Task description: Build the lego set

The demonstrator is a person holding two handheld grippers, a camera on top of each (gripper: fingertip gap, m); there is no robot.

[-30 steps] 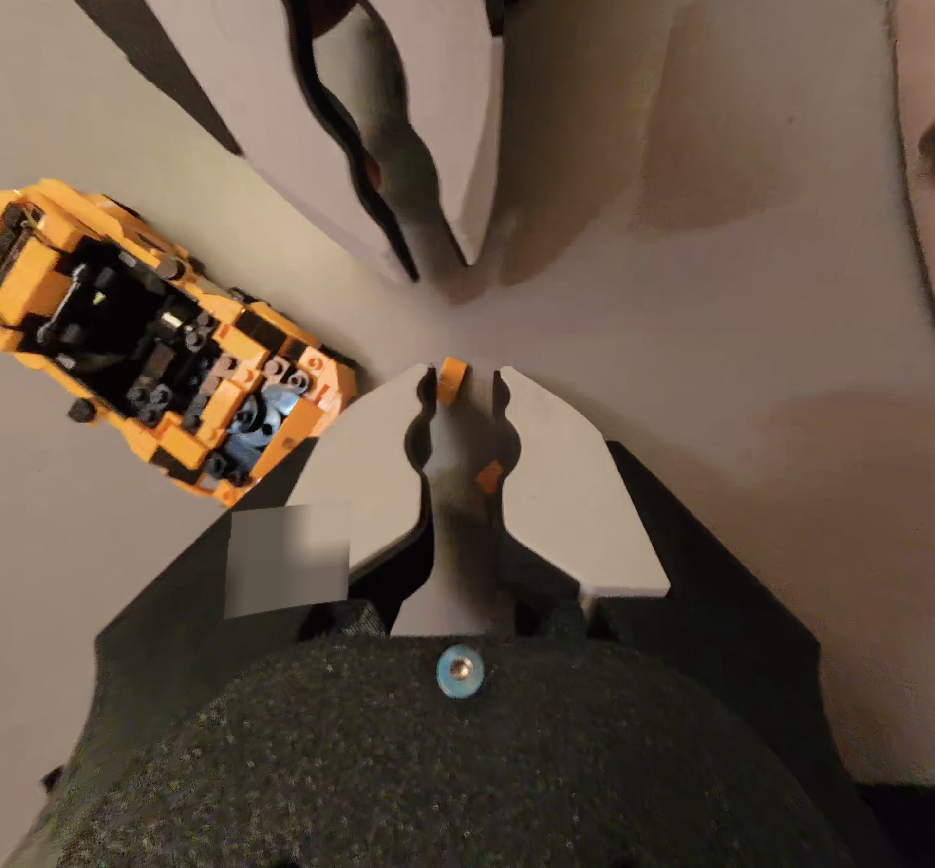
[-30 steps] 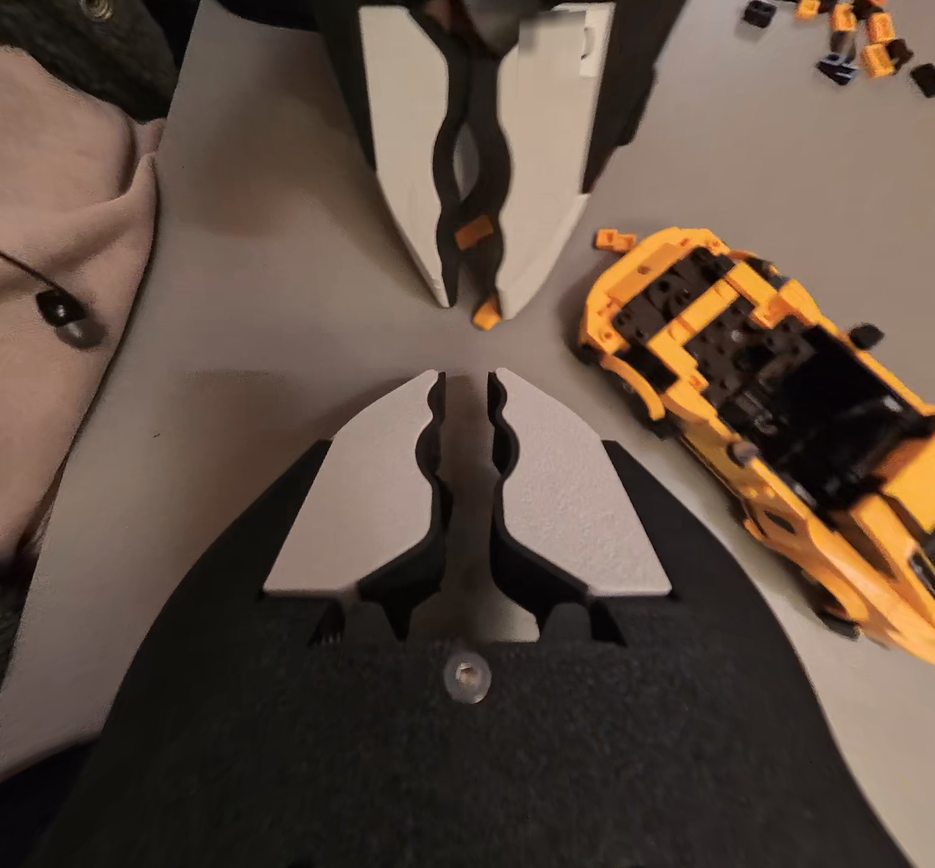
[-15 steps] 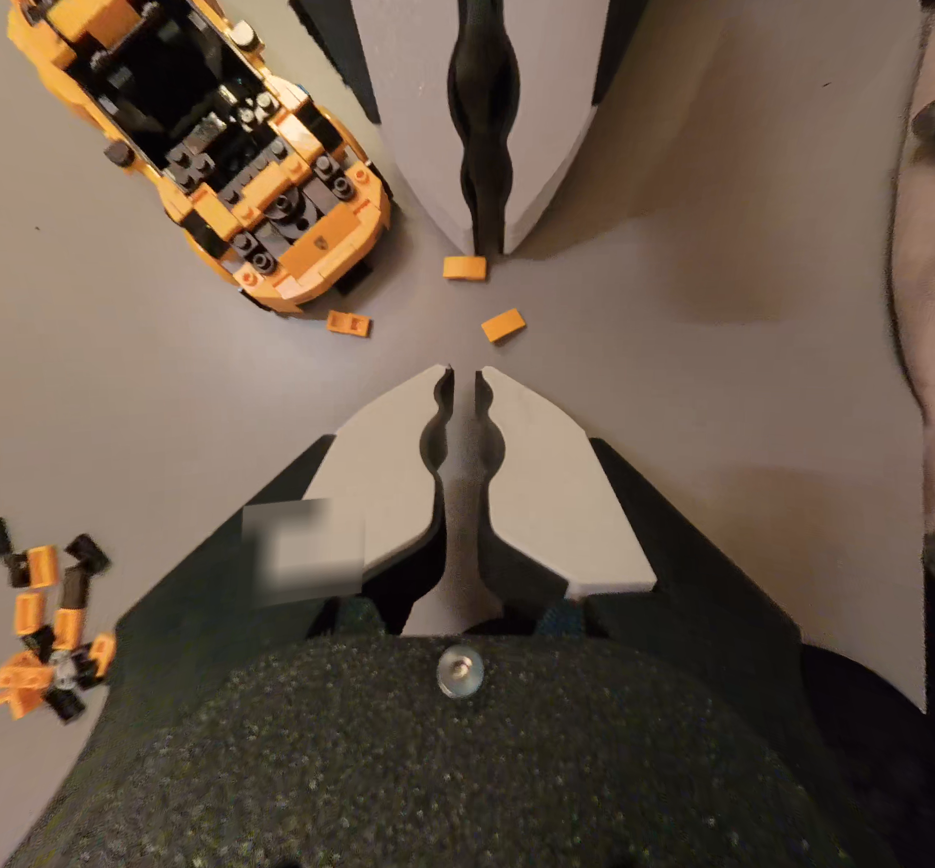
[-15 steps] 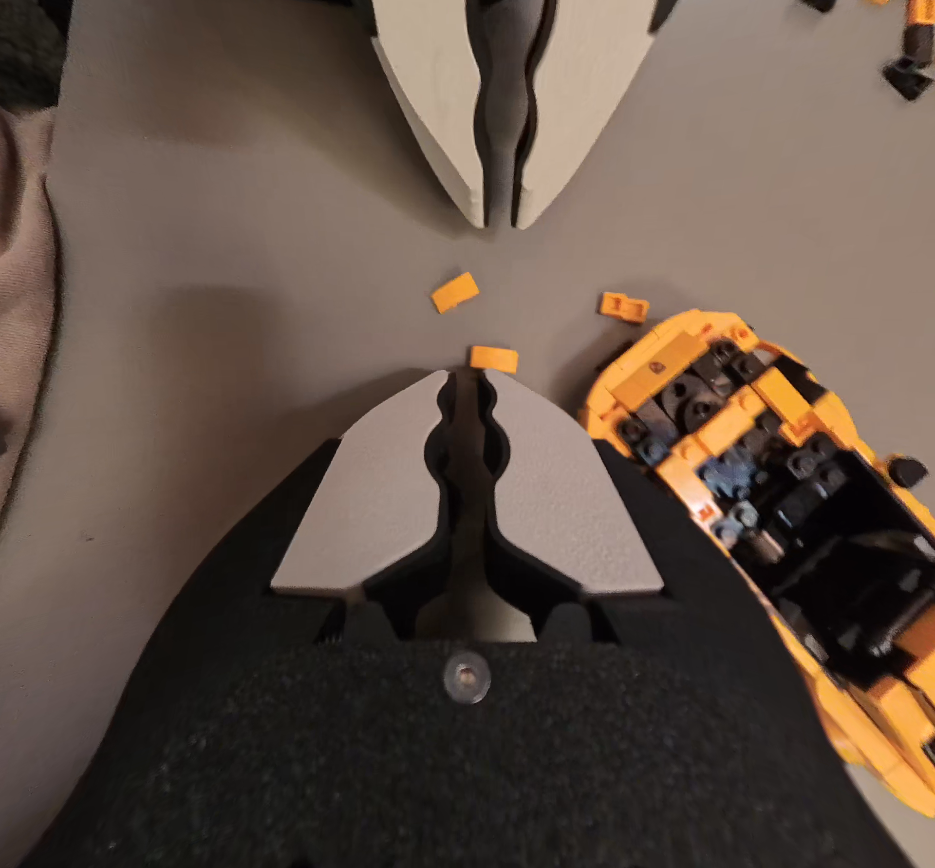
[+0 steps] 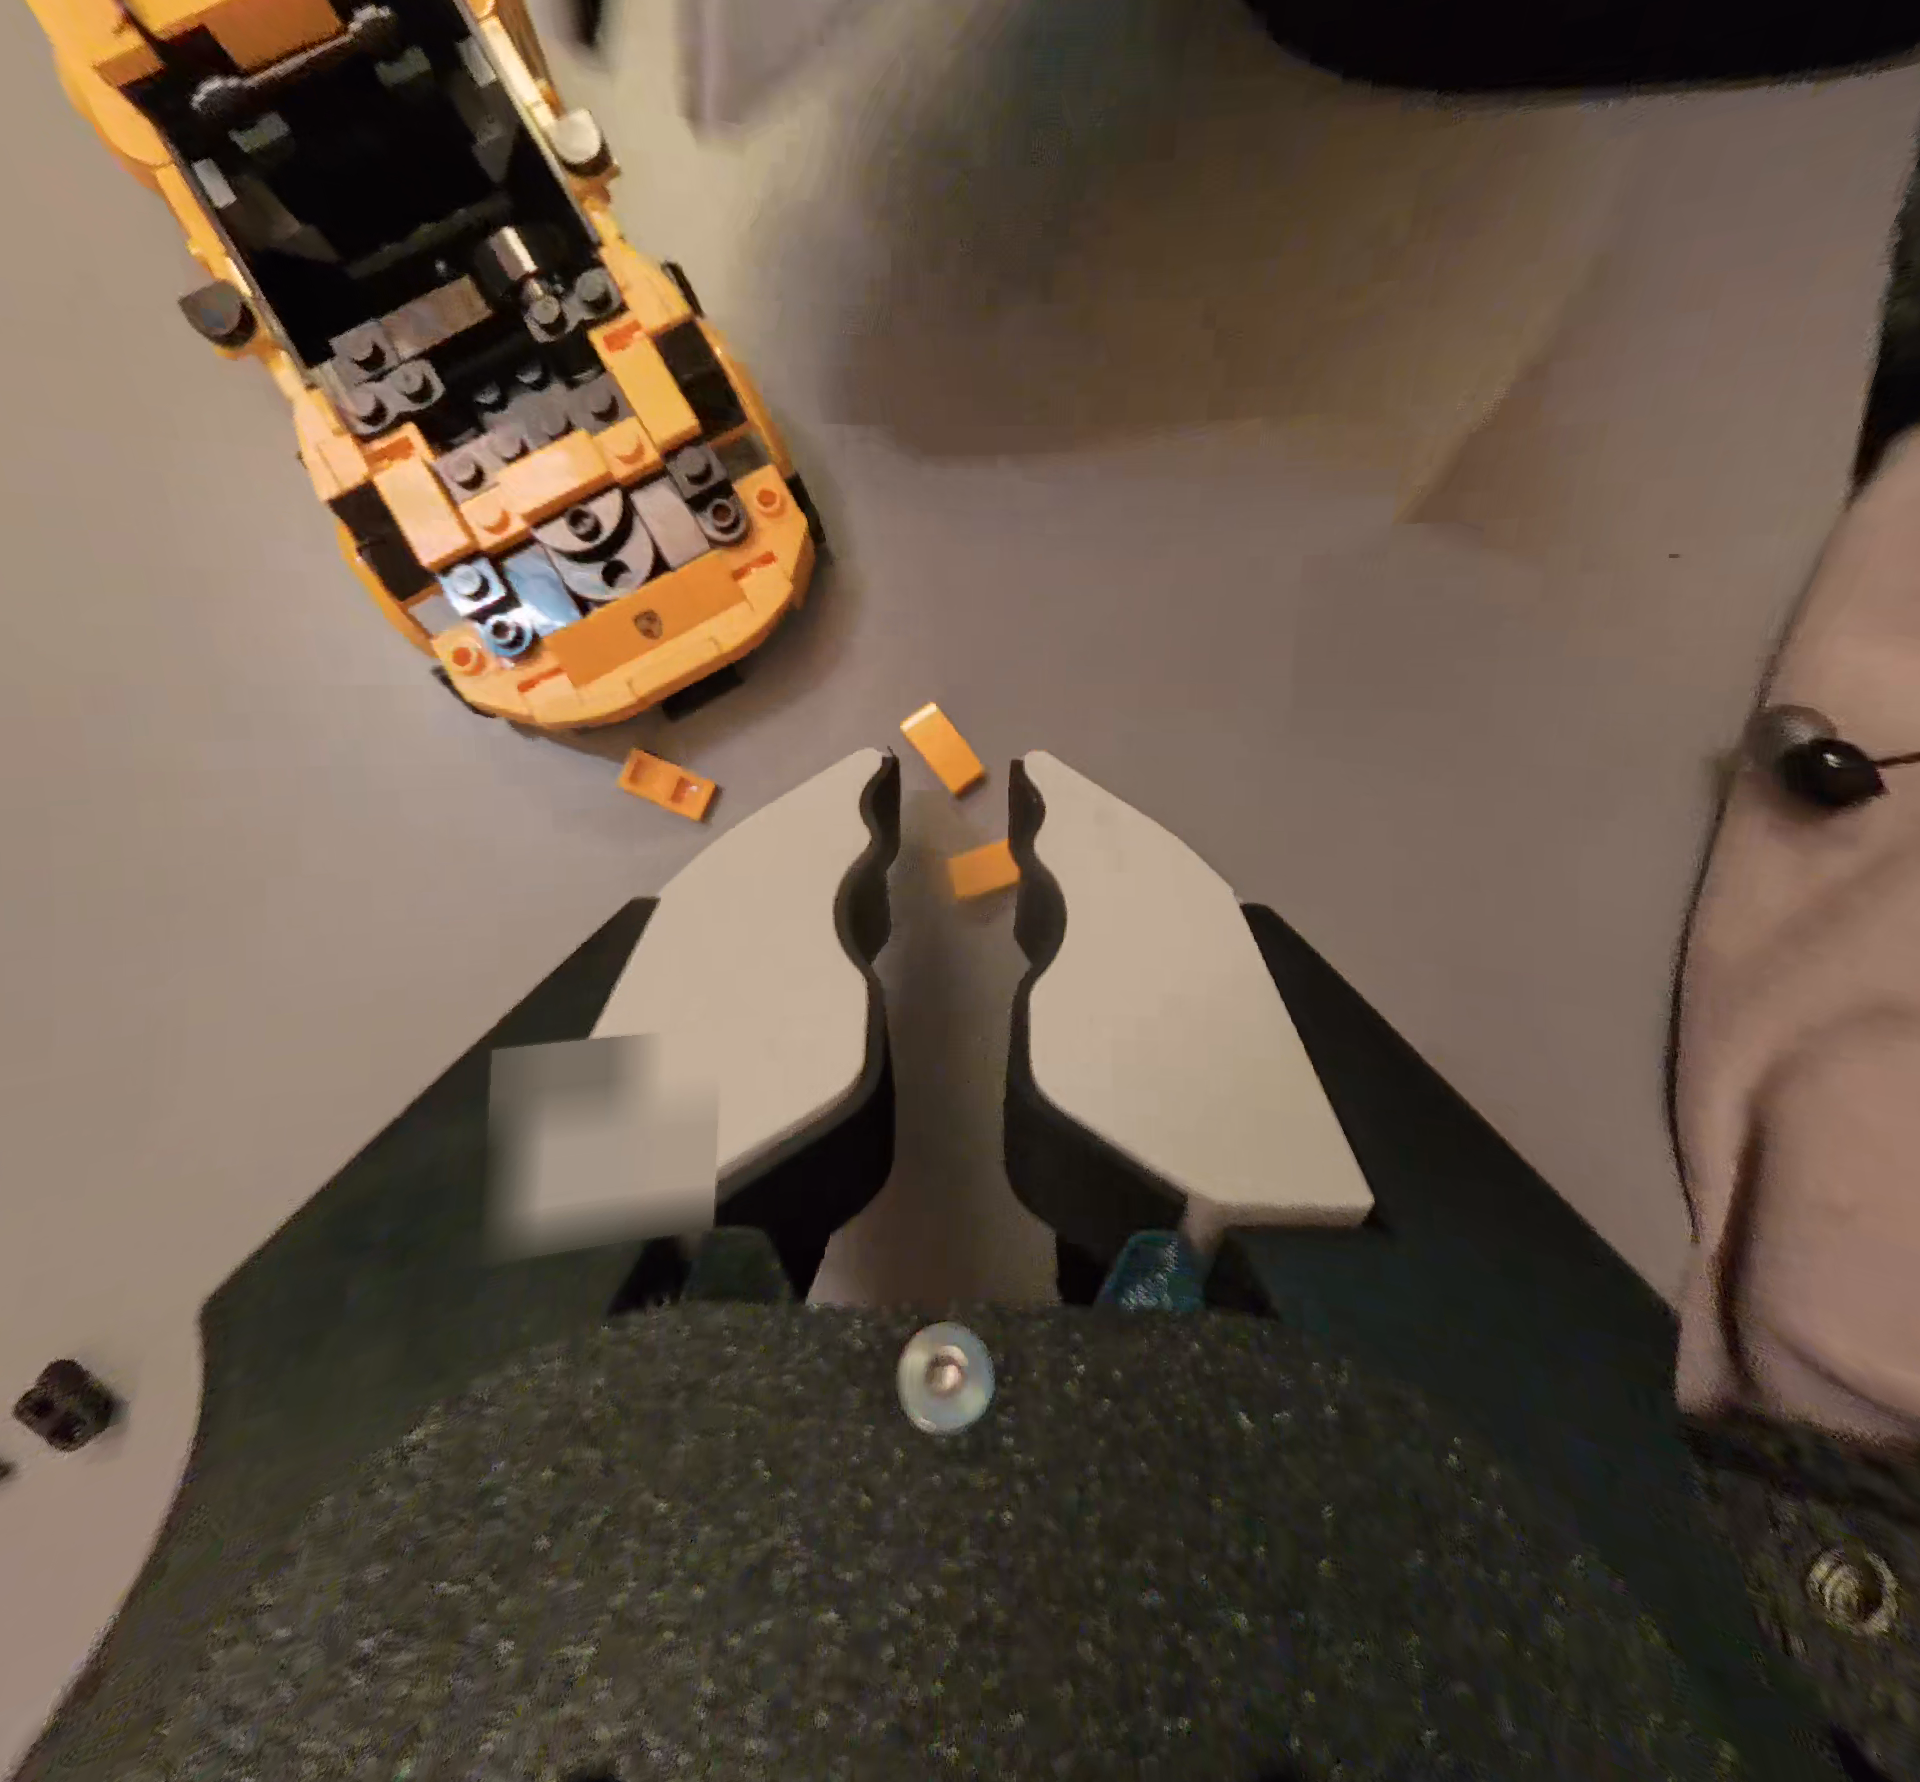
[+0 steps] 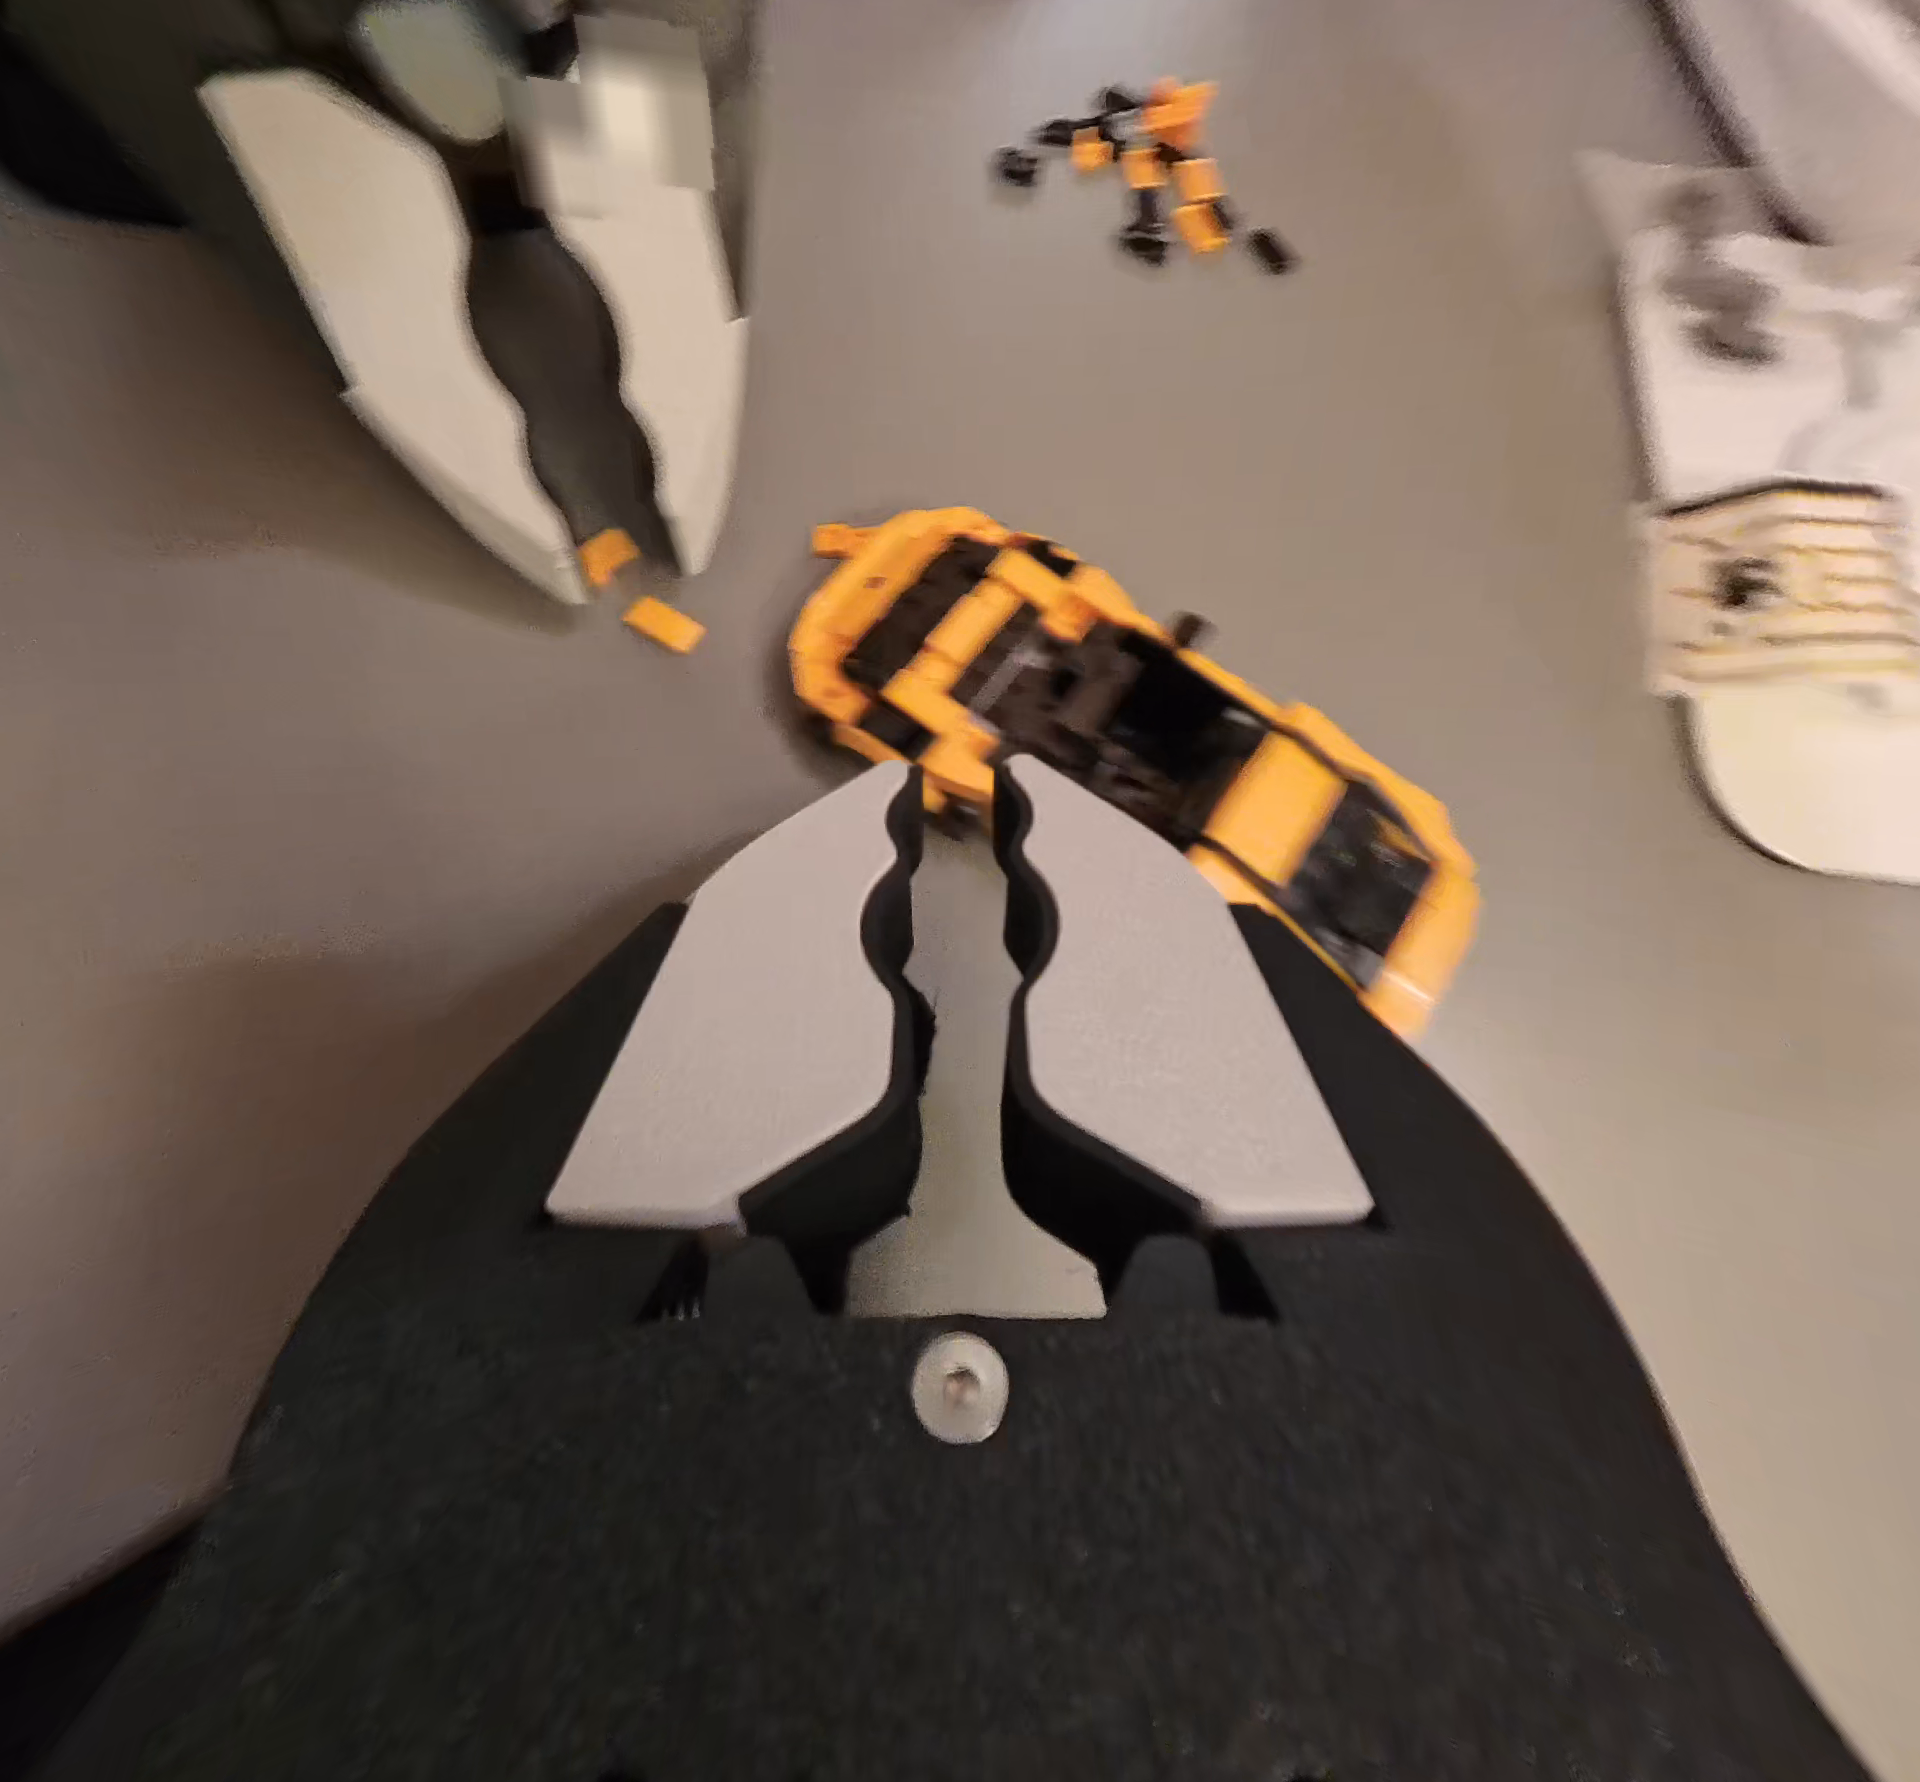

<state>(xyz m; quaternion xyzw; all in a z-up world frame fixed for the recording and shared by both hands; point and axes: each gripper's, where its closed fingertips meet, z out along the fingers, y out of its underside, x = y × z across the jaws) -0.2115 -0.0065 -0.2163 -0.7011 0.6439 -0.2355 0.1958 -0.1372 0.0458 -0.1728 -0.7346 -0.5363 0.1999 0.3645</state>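
The orange and black lego car stands on the grey table, roof open; it also shows in the right wrist view. My left gripper is open, low over the table. One small orange tile lies between its fingers, against the right one. A second orange tile lies just ahead of the tips. A third orange plate lies by the car's nose. My right gripper is slightly open and empty, above the car's front side. The left gripper shows farther off there.
A pile of loose orange and black pieces lies beyond the car. Printed paper sheets lie at the right. A single black piece lies at the left. A person's light clothing borders the table edge. Spacing between my two grippers at the tips: around 10 cm. It is some 20 cm from my left tips to the single black piece. It turns up in the right wrist view as well.
My left gripper has opened wider and moved forward, so one orange tile now lies between its fingers. My right gripper has drawn back from the tiles towards the car.
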